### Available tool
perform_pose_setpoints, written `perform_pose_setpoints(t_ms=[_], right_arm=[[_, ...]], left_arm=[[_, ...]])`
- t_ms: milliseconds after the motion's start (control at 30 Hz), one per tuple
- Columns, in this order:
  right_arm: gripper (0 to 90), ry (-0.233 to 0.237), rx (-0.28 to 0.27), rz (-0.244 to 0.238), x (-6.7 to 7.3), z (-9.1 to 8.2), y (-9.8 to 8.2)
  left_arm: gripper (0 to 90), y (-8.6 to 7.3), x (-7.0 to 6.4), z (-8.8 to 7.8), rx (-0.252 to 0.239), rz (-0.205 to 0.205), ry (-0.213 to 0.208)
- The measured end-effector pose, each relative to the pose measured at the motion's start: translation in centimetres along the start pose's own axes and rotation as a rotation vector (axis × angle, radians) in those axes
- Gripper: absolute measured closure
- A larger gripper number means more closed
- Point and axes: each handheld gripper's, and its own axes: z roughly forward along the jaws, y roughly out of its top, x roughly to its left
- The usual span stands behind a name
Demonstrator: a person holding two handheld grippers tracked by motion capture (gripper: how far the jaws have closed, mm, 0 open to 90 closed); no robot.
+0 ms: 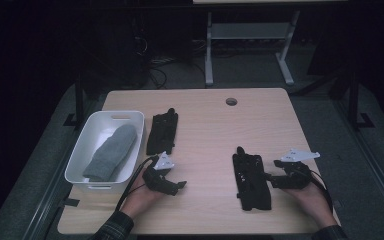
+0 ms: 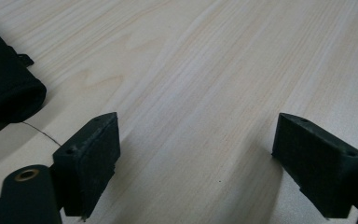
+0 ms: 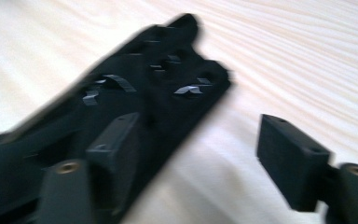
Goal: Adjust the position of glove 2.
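A black glove (image 1: 251, 177) lies flat on the wooden table (image 1: 205, 125), right of centre. My right gripper (image 1: 270, 179) sits just to its right, jaws apart and pointing at it. In the right gripper view, my right gripper (image 3: 198, 130) stands open, its left jaw over the black glove (image 3: 158, 79) and its right jaw over bare wood. A second black glove (image 1: 162, 131) lies beside a white basket (image 1: 130, 116) that holds a grey mitten (image 1: 111, 152). My left gripper (image 1: 177, 186) rests open near the front left. Bare wood lies between the jaws of my left gripper (image 2: 196, 135), with a glove cuff (image 2: 4, 88) at the left edge.
The table has a round cable hole (image 1: 231, 101) near its far edge. A white table frame (image 1: 250, 35) stands on the dark floor behind. Bare wood stretches between the two gloves and along the far side.
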Motion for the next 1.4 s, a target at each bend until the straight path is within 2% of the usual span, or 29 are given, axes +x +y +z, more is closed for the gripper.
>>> perform_pose_setpoints(t_ms=[133,167,267,333,467,567,733,933,1167,1267,1400], right_arm=[[23.6,-0.036,0.008,0.041,-1.8,0.7,-0.4],[23.3,-0.042,0.013,0.048,-2.1,0.9,-0.5],[21.2,-0.057,0.039,0.076,-3.1,1.4,-0.9],[19.5,-0.066,0.045,0.075,-3.5,1.6,-1.2],[18.6,-0.071,0.039,0.086,-3.6,1.6,-1.3],[16.6,-0.084,0.028,0.059,-3.6,1.7,-1.5],[15.3,-0.084,0.01,0.065,-3.7,1.7,-1.7],[15.1,-0.083,0.01,0.063,-3.7,1.7,-1.8],[14.9,-0.08,0.011,0.059,-3.7,1.7,-1.8],[14.9,-0.079,0.012,0.057,-3.7,1.6,-1.8],[14.8,-0.078,0.013,0.057,-3.7,1.6,-1.8]], left_arm=[[36.0,0.6,0.1,-0.4,0.007,-0.023,0.026],[45.9,0.9,0.2,-0.5,0.01,-0.039,0.025],[63.6,2.1,0.5,-0.7,-0.012,-0.088,0.047],[73.8,3.0,0.8,-0.6,-0.015,-0.085,0.079],[89.1,4.3,1.6,0.2,-0.005,-0.118,0.132],[89.3,5.4,2.5,0.6,-0.01,-0.139,0.174],[89.4,6.8,4.2,1.3,-0.006,-0.151,0.232],[89.4,8.1,6.9,2.5,-0.035,-0.219,0.296],[89.4,8.8,9.3,4.0,-0.015,-0.255,0.37],[89.4,9.0,10.1,4.5,0.006,-0.244,0.397],[89.4,8.6,10.9,5.3,0.029,-0.275,0.403]])
